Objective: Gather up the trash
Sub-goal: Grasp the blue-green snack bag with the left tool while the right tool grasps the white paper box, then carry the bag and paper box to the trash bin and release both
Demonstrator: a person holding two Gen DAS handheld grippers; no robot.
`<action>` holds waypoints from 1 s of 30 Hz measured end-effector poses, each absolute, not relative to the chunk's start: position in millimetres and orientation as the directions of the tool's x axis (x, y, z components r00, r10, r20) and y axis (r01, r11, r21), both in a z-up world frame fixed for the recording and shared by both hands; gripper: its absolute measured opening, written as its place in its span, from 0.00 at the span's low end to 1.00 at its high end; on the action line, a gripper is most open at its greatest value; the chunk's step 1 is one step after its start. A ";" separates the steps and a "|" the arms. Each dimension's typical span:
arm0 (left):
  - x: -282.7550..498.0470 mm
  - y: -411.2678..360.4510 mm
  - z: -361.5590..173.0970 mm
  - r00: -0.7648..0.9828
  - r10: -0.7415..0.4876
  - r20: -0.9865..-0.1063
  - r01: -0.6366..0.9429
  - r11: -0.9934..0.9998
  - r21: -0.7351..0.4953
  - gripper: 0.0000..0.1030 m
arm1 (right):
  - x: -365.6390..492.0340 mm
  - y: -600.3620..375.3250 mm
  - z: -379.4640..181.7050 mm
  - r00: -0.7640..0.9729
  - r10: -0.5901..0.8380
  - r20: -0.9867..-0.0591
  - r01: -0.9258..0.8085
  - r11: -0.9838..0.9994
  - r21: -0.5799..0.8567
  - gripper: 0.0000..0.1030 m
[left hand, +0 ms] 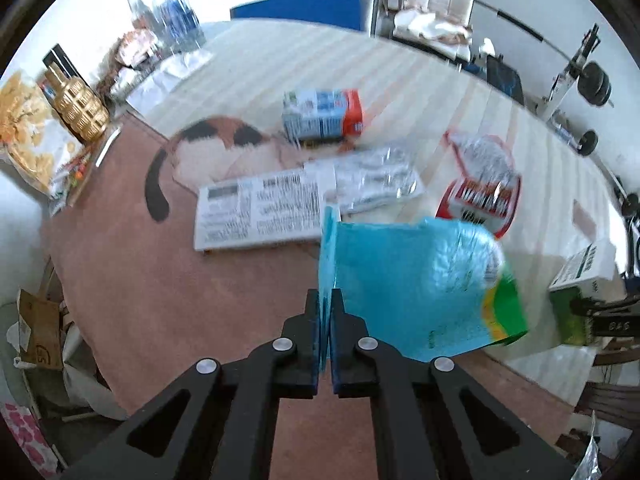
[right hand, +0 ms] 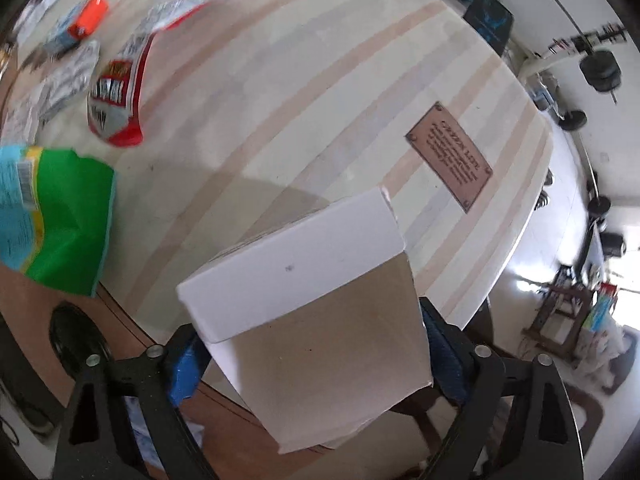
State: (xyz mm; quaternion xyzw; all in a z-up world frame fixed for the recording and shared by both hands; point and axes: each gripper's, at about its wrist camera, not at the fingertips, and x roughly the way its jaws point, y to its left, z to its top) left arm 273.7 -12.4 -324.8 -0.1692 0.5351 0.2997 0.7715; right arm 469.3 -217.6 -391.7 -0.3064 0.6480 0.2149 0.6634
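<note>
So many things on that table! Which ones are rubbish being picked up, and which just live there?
Rubbish:
- blue-green bag, pinched in the left gripper
- white box, between the right gripper's fingers
- red wrapper
- small carton

Just lying about:
- gold vase
- water bottles
- brass plaque

The left gripper (left hand: 325, 300) points steeply down with its jaws pinched shut on a bag's (left hand: 412, 280) edge trailing toward 2 o'clock, while the right gripper (right hand: 312, 344), pointing straight down, straddles a box (right hand: 320, 320) with both pads against its sides.
</note>
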 end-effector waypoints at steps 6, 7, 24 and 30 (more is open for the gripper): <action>269.1 -2.7 -276.5 0.321 0.328 -0.889 -0.641 0.766 0.051 0.00 | 463.3 -226.7 -368.9 0.048 0.003 -0.999 -0.612 0.791 -0.027 0.78; 267.3 -1.0 -270.0 0.326 0.341 -0.882 -0.642 0.765 0.058 0.00 | 461.2 -226.8 -365.9 0.044 0.020 -0.999 -0.602 0.798 -0.010 0.78; 165.4 14.0 -207.8 0.284 0.490 -0.824 -0.724 0.674 0.151 0.00 | 353.3 -180.4 -297.6 0.052 0.273 -0.961 -0.558 0.806 0.199 0.78; 94.5 12.2 -198.1 0.287 0.511 -0.810 -0.752 0.644 0.140 0.00 | 280.3 -159.8 -271.1 0.055 0.321 -0.945 -0.610 0.760 0.223 0.78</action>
